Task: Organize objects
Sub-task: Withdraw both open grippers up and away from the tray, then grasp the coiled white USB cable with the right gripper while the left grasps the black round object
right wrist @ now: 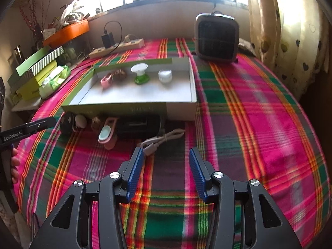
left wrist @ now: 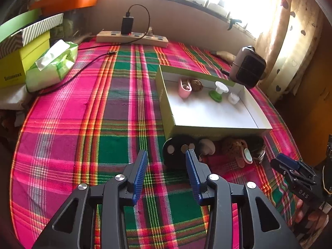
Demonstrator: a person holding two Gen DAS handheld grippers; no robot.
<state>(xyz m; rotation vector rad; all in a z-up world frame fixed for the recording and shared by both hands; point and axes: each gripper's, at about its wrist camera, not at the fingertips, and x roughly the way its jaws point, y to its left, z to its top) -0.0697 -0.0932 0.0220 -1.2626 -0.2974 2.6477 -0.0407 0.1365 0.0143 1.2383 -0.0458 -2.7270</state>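
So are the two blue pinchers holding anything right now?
No. The left gripper and right gripper both stand open over the plaid tablecloth, with nothing between their pads.

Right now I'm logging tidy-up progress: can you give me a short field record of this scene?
surface: plaid tablecloth
container: open box, green-sided
in box: pink item, brown item, green-and-white item, white pot
still outside, in front of box: black speaker, white cable, several small items
left hand-held gripper: open, empty
right hand-held gripper: open, empty, near cable
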